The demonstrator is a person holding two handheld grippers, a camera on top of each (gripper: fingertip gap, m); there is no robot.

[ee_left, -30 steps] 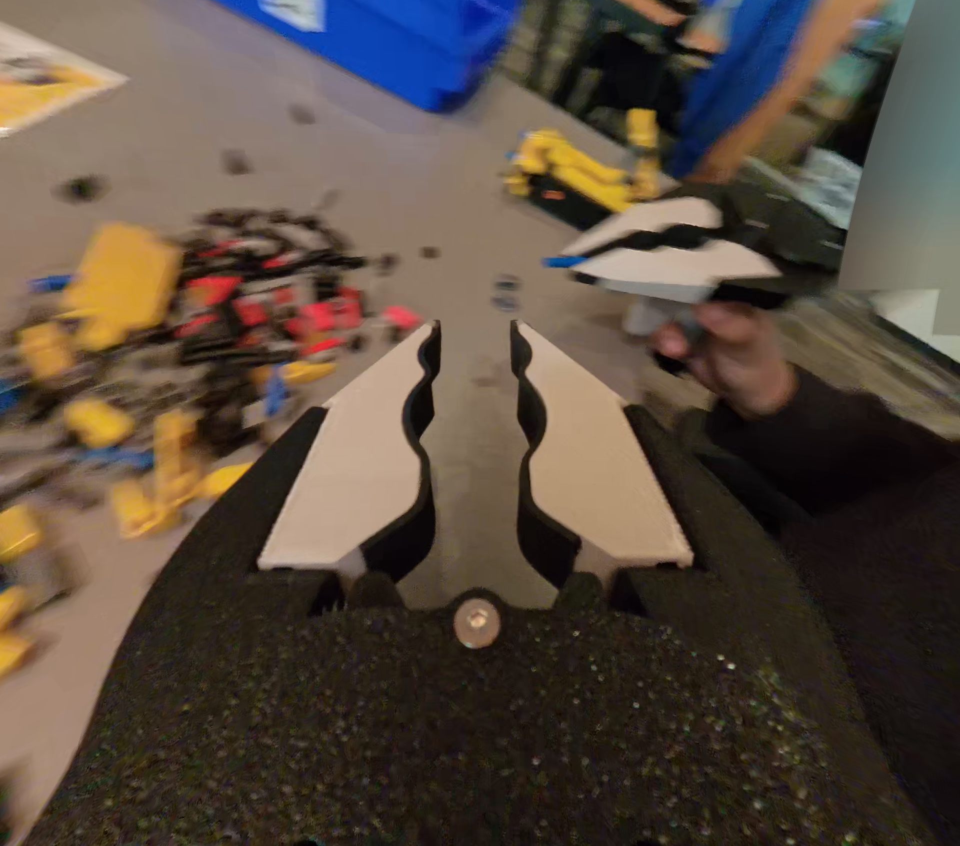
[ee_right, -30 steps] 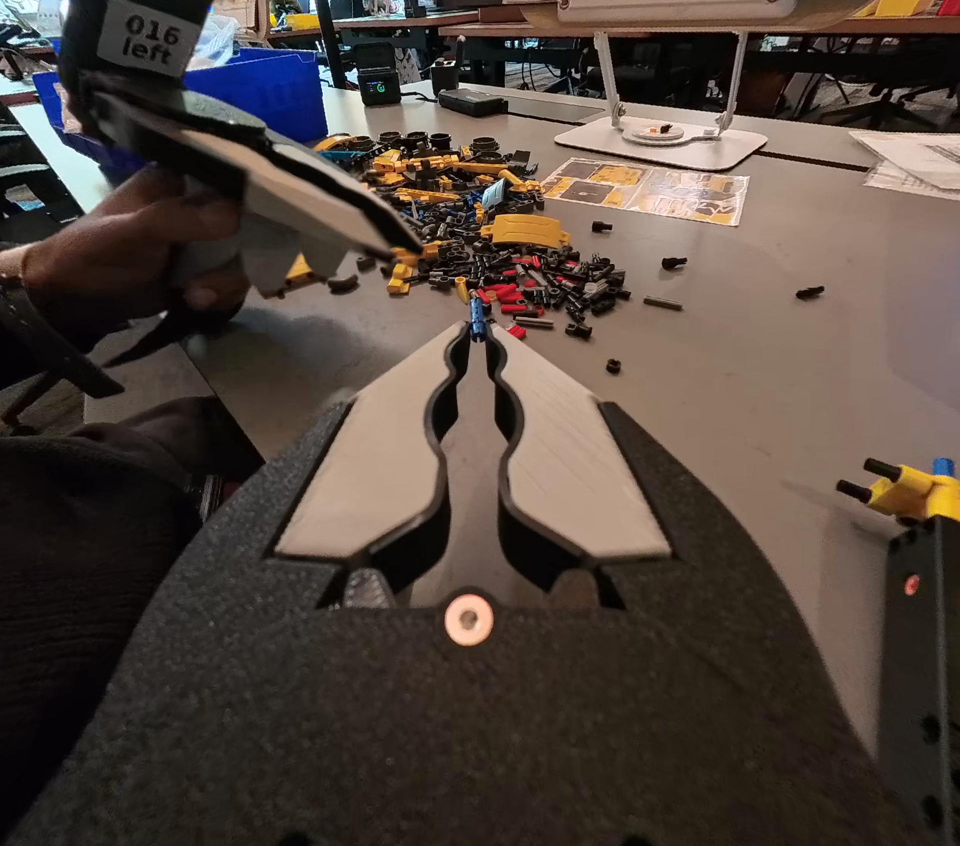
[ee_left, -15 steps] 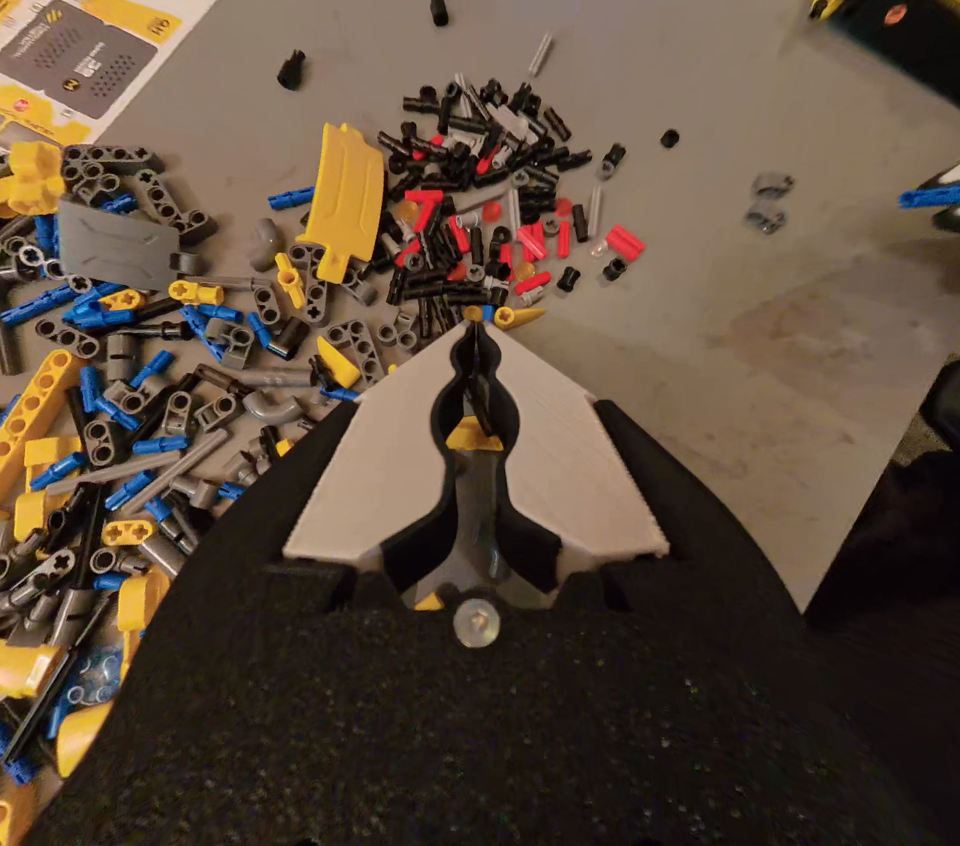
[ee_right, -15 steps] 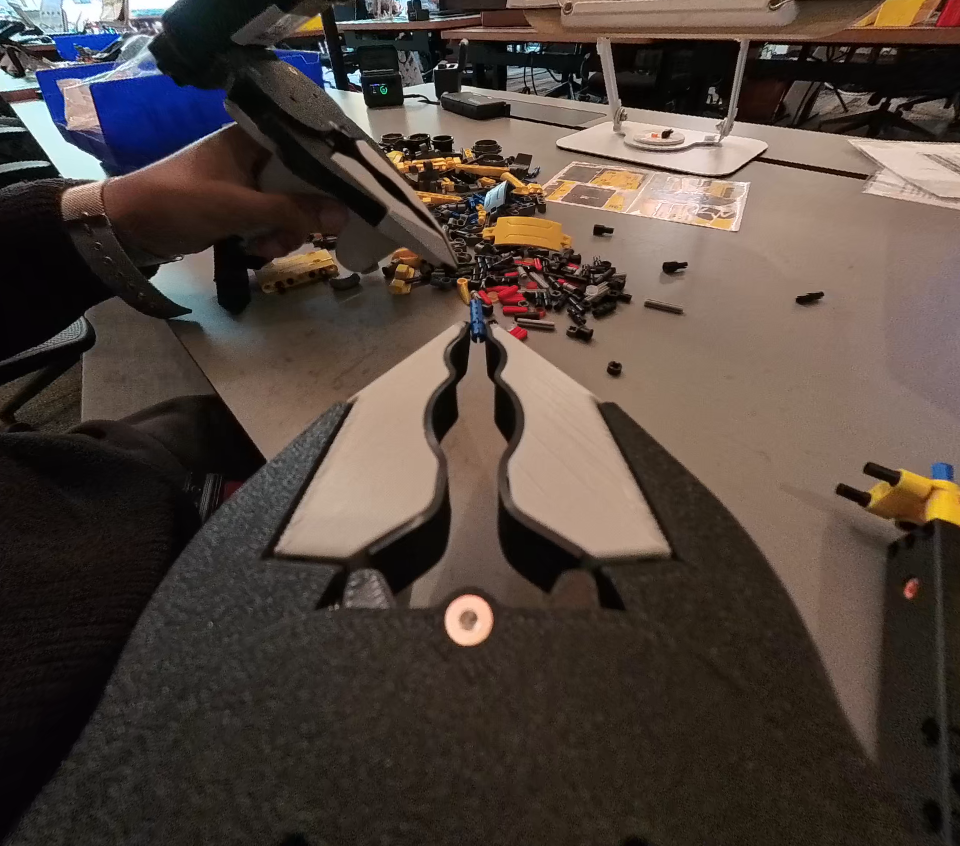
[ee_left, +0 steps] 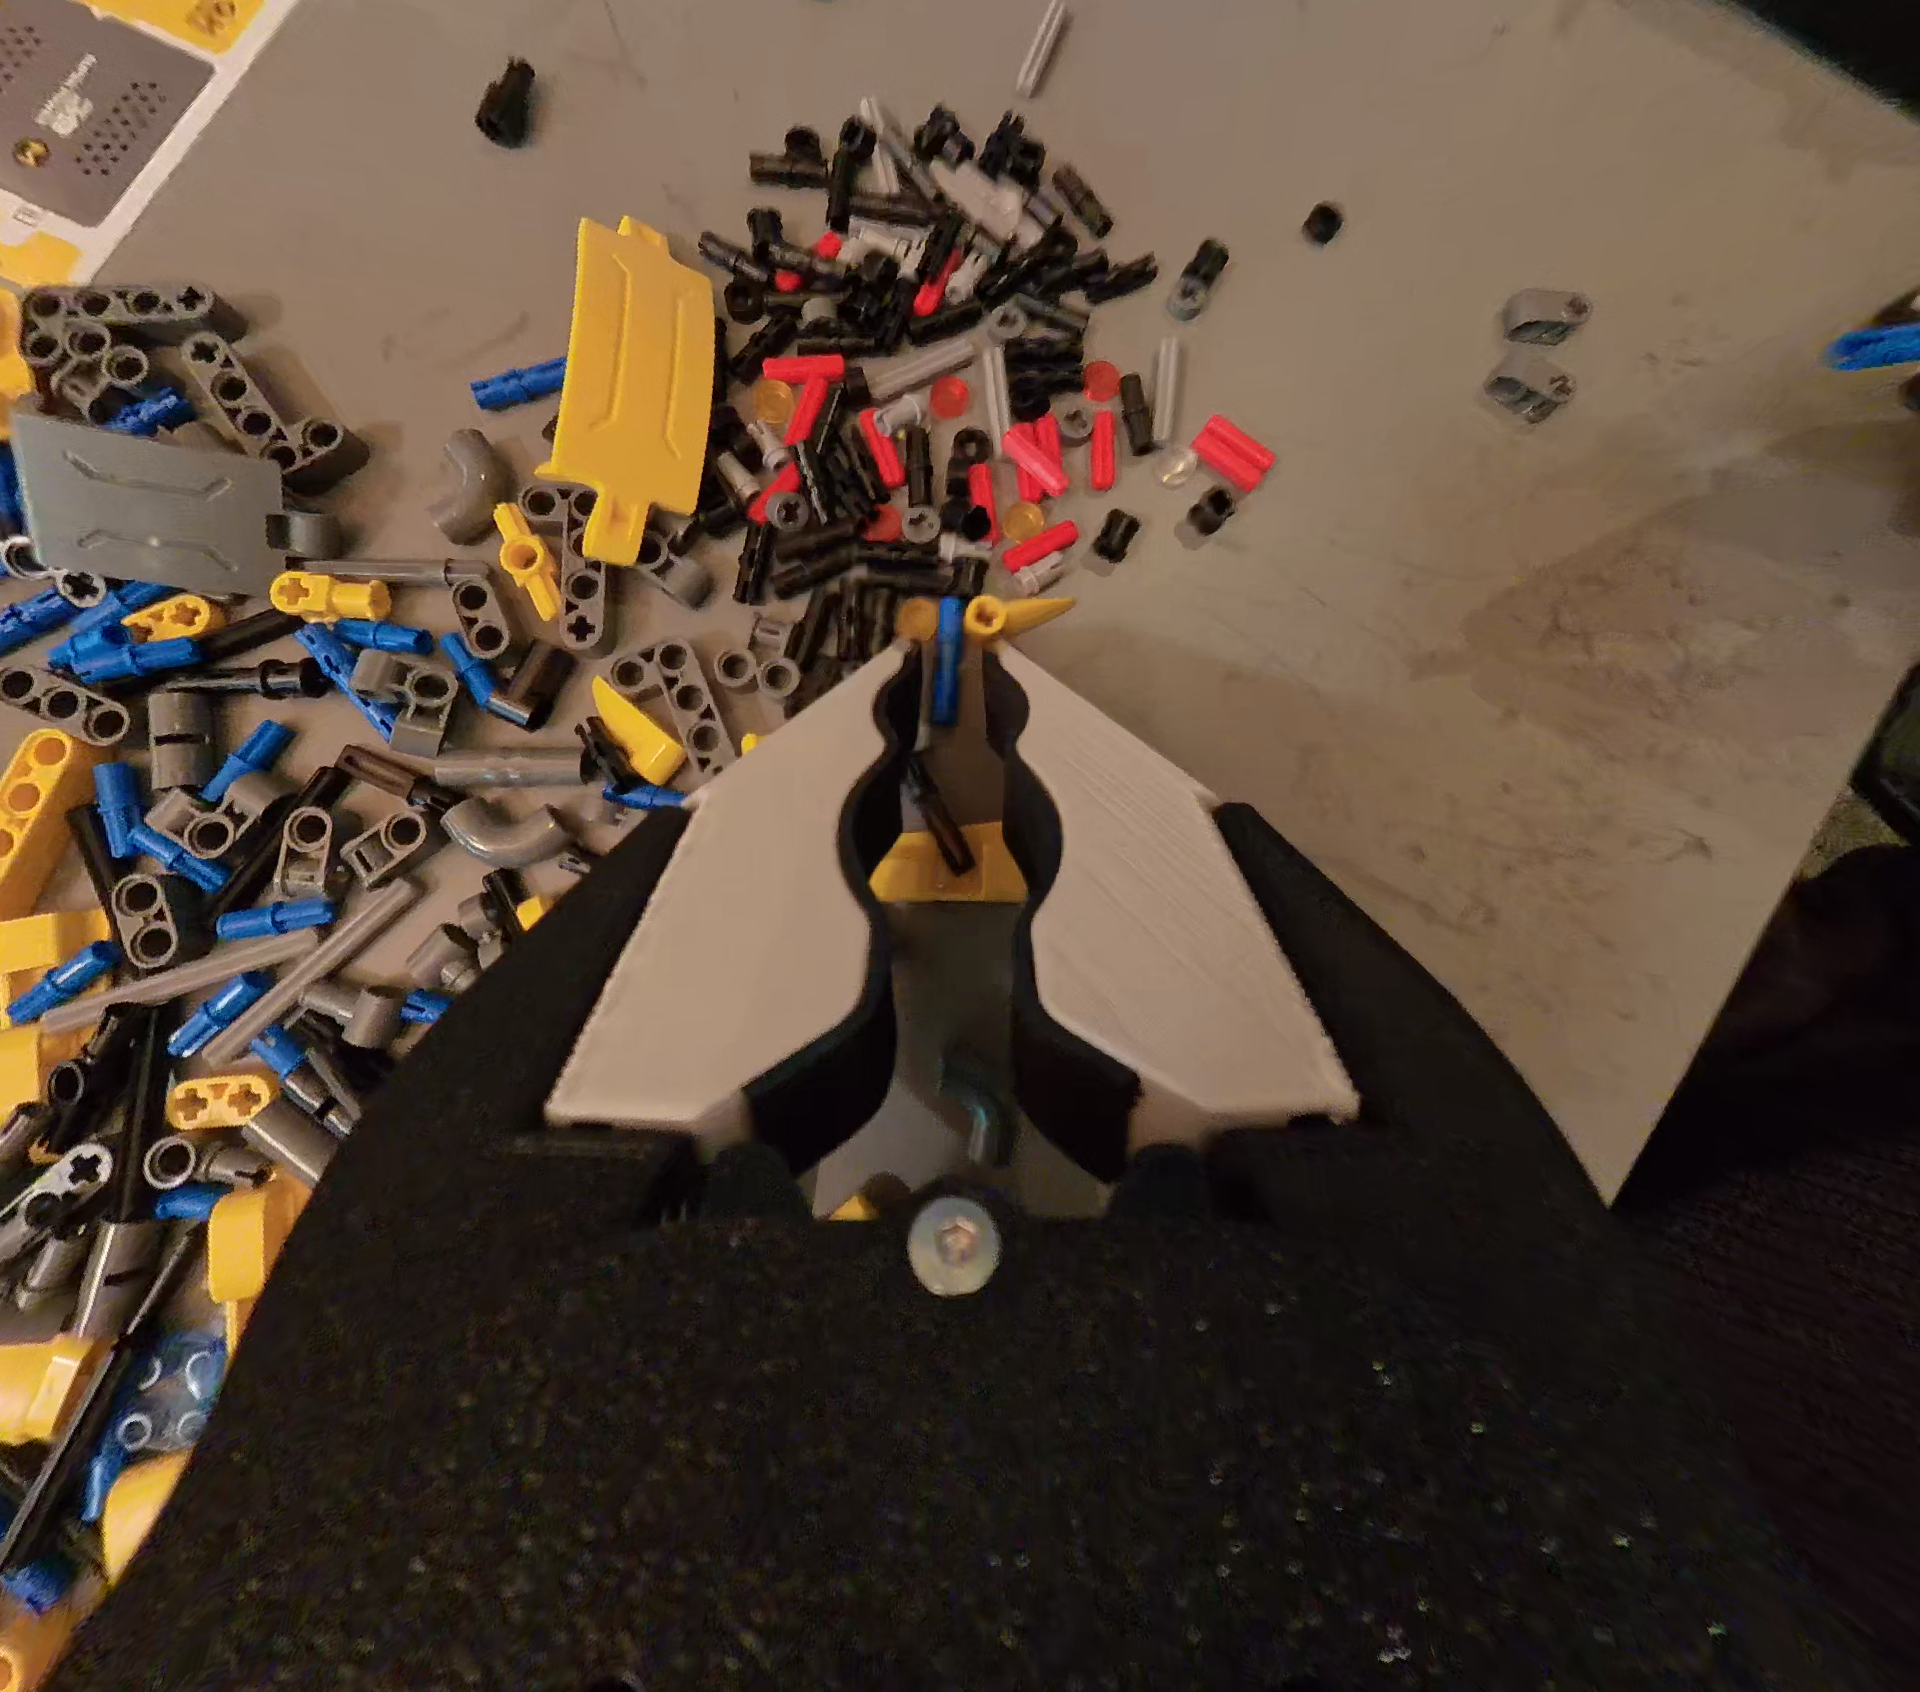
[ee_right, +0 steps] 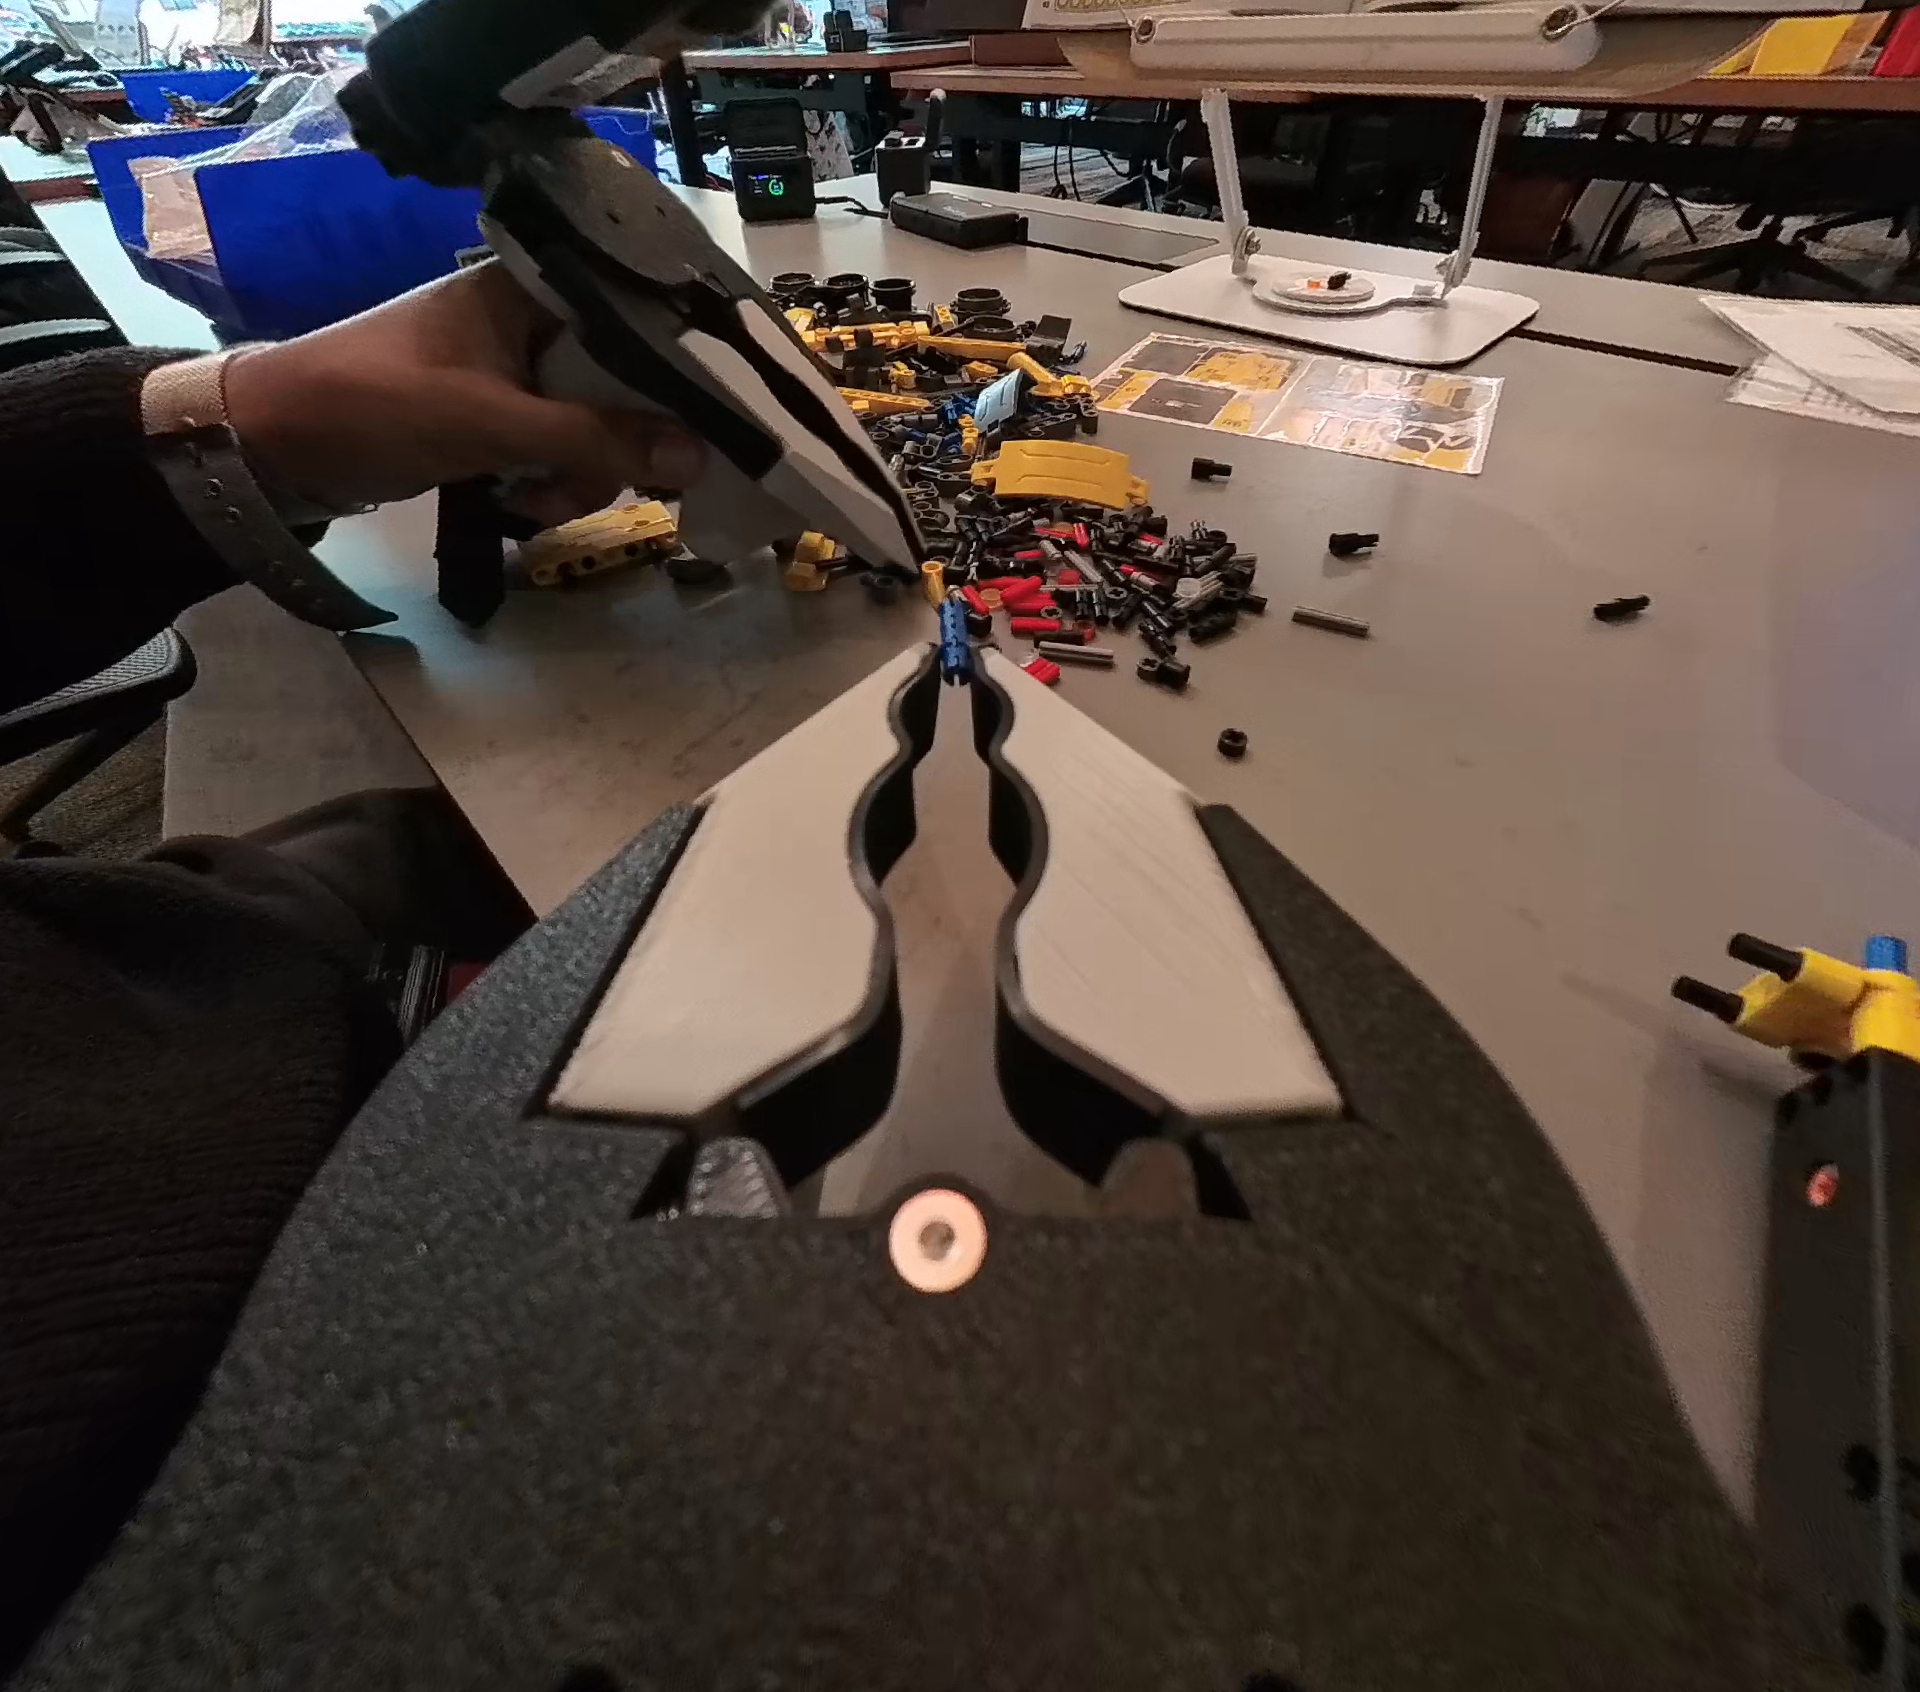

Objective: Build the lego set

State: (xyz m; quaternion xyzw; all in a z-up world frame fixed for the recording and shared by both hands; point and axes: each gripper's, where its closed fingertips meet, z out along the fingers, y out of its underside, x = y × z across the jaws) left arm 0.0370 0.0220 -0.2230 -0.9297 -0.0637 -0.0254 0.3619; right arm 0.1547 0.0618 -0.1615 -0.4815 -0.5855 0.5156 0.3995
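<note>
My left gripper points steeply down at the near edge of a pile of small building parts on a grey table. Its jaws stand a narrow gap apart, with a blue pin lying between the tips, beside a yellow cone piece. In the right wrist view a hand holds the left gripper, tips at the table. My right gripper is shut on another blue pin, held just above the table short of the pile. That pin shows at the left view's right edge.
A yellow curved panel lies in the pile. A black and yellow model stands at the right. A sticker sheet and a booklet stand lie behind the pile. A blue bin is at the left. The table edge is near. The left gripper's tips are roughly 15 cm from the right gripper's.
My left gripper swung from level down onto the pile and its jaws narrowed from wide apart to a small gap. My right gripper stayed still with its blue pin.
</note>
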